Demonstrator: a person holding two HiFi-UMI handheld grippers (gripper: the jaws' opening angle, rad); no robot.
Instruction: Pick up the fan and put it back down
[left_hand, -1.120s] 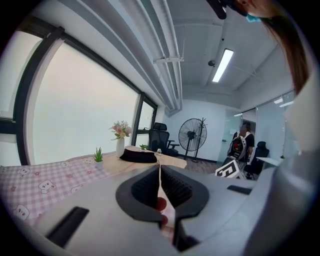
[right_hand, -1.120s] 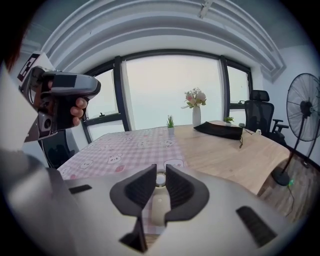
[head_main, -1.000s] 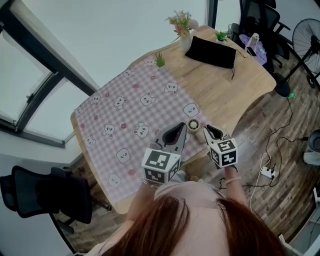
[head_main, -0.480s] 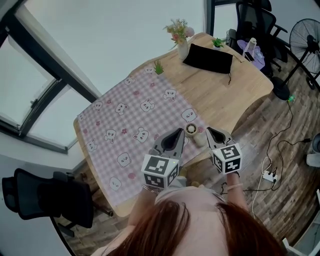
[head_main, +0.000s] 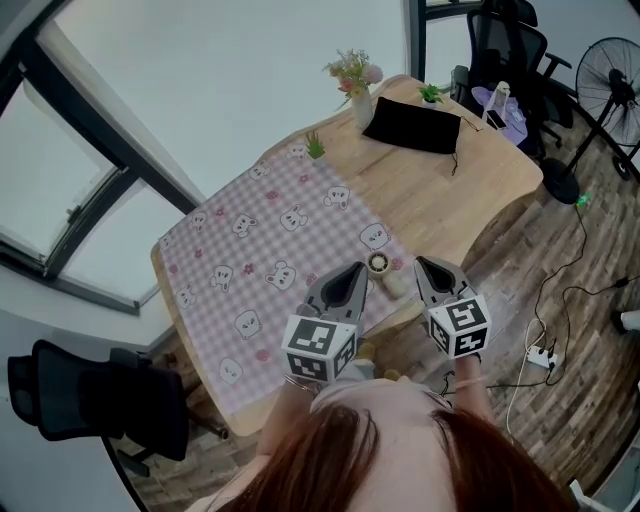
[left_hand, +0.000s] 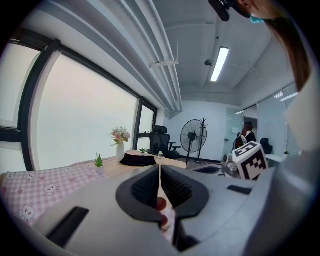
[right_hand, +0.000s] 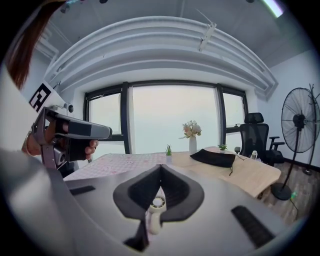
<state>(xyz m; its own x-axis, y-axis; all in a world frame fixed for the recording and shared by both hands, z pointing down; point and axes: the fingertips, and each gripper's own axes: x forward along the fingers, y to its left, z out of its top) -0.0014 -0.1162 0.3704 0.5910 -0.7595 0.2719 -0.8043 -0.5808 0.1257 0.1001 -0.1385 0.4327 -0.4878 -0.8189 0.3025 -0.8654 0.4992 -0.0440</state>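
The small cream hand-held fan (head_main: 379, 264) lies on the pink checked cloth (head_main: 270, 250) near the table's front edge, its handle pointing toward me. It sits between my two grippers, and neither one touches it. My right gripper (head_main: 428, 266) hovers just right of it with its jaws shut and nothing in them. In the right gripper view, the fan (right_hand: 157, 203) shows below the closed right gripper (right_hand: 160, 166). My left gripper (head_main: 350, 276) hangs just left of the fan. In the left gripper view, the left gripper (left_hand: 160, 168) has its jaws together and holds nothing.
The wooden table (head_main: 450, 190) carries a black pouch (head_main: 415, 125), a flower vase (head_main: 357, 88) and a small potted plant (head_main: 315, 148) at its far end. A floor fan (head_main: 610, 85), office chairs (head_main: 505, 40) and a power strip (head_main: 545, 355) with cables stand to the right.
My right gripper has lifted and drawn slightly away from the fan, which stays on the cloth. The left gripper has hardly shifted.
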